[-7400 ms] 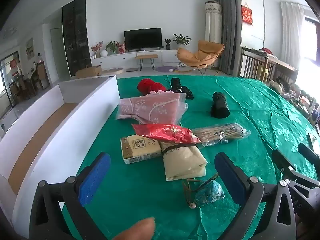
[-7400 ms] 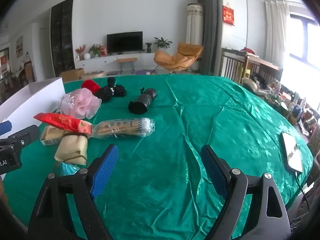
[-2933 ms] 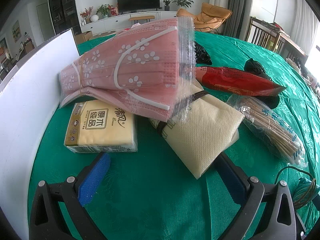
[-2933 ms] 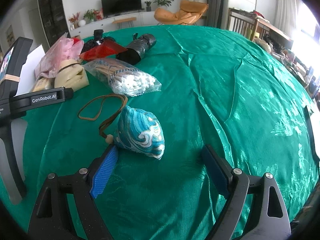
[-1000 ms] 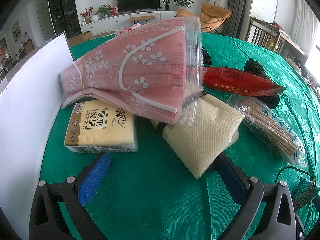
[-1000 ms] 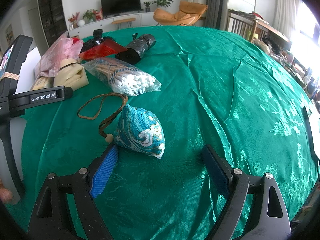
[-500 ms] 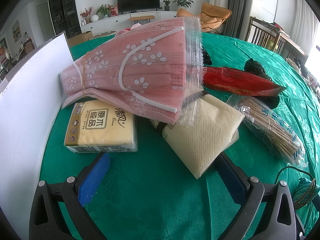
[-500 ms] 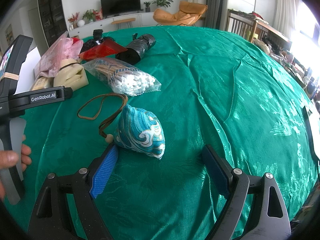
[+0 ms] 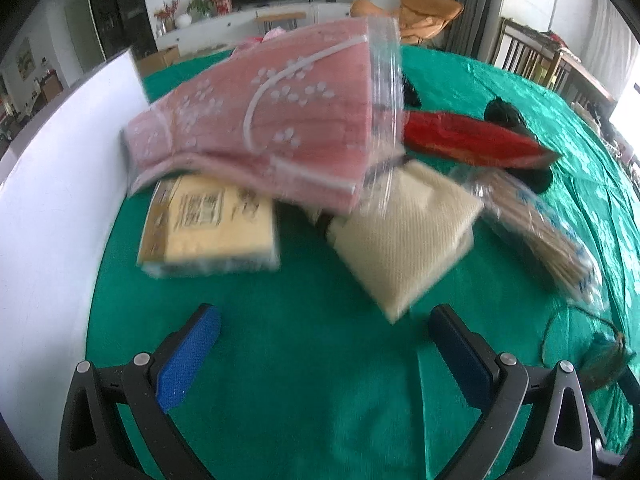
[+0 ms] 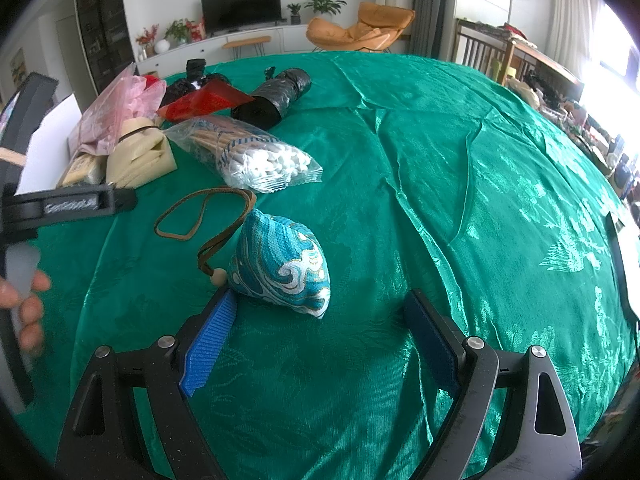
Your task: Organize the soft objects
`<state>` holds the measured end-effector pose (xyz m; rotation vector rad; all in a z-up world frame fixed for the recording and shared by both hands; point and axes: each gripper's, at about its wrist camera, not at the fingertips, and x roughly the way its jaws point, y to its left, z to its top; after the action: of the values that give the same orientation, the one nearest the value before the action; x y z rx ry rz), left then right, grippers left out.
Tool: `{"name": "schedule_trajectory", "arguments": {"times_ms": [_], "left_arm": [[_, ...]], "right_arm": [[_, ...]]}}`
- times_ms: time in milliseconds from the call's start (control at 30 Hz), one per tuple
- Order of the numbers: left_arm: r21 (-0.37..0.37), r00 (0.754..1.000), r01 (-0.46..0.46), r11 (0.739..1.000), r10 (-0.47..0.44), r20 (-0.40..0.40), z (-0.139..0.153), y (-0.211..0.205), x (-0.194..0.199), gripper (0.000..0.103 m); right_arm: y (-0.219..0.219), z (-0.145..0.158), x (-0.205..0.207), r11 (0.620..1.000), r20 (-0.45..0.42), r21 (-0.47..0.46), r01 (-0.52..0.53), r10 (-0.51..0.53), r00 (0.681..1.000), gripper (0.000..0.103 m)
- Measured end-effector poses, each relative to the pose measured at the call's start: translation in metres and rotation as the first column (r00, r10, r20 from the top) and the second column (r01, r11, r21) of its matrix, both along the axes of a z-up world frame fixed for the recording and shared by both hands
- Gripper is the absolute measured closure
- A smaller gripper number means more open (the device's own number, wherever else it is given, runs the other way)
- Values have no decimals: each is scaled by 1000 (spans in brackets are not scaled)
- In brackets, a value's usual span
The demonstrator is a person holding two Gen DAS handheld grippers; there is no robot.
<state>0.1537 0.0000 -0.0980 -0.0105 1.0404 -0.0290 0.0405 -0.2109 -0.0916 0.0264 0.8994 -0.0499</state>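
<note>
My left gripper (image 9: 324, 344) is open and empty above the green tablecloth, just short of a pile: a pink flowered mask pack (image 9: 272, 128) lying over a yellow tissue pack (image 9: 212, 224) and a cream cloth pouch (image 9: 404, 236). The left wrist view is blurred. My right gripper (image 10: 320, 332) is open and empty, with a blue patterned sachet (image 10: 280, 264) on a brown cord just ahead of its left finger. The left gripper's body (image 10: 68, 204) shows at the left of the right wrist view.
A white box wall (image 9: 48, 200) stands along the left. A red packet (image 9: 472, 140), a bag of cotton swabs (image 10: 248, 156) and a black rolled item (image 10: 276, 92) lie further back. The green cloth (image 10: 480, 200) stretches bare to the right.
The left wrist view has gone blurred and the pile has shifted up and right in it, so the left gripper is moving. The right gripper has stayed put by the sachet.
</note>
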Motion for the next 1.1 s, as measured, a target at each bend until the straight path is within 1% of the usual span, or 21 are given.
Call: {"name": "schedule_trajectory", "arguments": {"times_ms": [33,67,167,233,300,367,467,533,600,733,800,867,900,933,967,1033,1067,1100], "left_arm": [[-24,1000,-3,1000,3,3,3,4,-9,0],[-63,1000,0,998,1,21,7,9,-22,0],[-134,999,-1,991,8,49,17,27,-49,0],[-159,998,1,987,8,58,26,39,-60,0],[-164,998,7,986,3,58,35,48,-62,0],[-156,999,23,988,-17,41,44,52,-55,0],[-112,1000,23,993,-21,11,52,54,-31,0],[-117,1000,17,993,-16,7,52,59,-11,0],[-94,1000,16,995,-17,-6,49,61,13,0],[-41,996,72,997,-74,-50,39,59,61,0],[-54,993,109,993,-111,-43,38,56,77,0],[-93,988,148,985,-152,-36,36,54,87,0],[-114,983,172,979,-178,-45,34,53,91,0],[-124,978,189,974,-197,-62,31,51,94,0],[-146,970,206,968,-221,-99,27,49,94,0],[-224,946,221,949,-264,-186,18,50,87,0],[-235,938,226,945,-276,-210,17,49,77,0],[-229,933,236,944,-286,-219,19,48,69,0]], "right_arm": [[0,0,0,1000,0,0,0,0,1000,15],[0,0,0,1000,0,0,0,0,1000,15],[0,0,0,1000,0,0,0,0,1000,15],[0,0,0,1000,0,0,0,0,1000,15],[0,0,0,1000,0,0,0,0,1000,15],[0,0,0,1000,0,0,0,0,1000,15],[0,0,0,1000,0,0,0,0,1000,15],[0,0,0,1000,0,0,0,0,1000,15],[0,0,0,1000,0,0,0,0,1000,15],[0,0,0,1000,0,0,0,0,1000,15],[0,0,0,1000,0,0,0,0,1000,15],[0,0,0,1000,0,-1,0,0,1000,15],[0,0,0,1000,0,-1,0,0,1000,15],[0,-1,0,1000,1,0,0,0,1000,15],[0,-1,0,1000,1,0,0,0,1000,15],[0,-1,0,1000,1,0,0,0,1000,15],[0,-1,0,1000,1,0,0,0,1000,15],[0,-1,0,1000,1,0,0,0,1000,15]]}}
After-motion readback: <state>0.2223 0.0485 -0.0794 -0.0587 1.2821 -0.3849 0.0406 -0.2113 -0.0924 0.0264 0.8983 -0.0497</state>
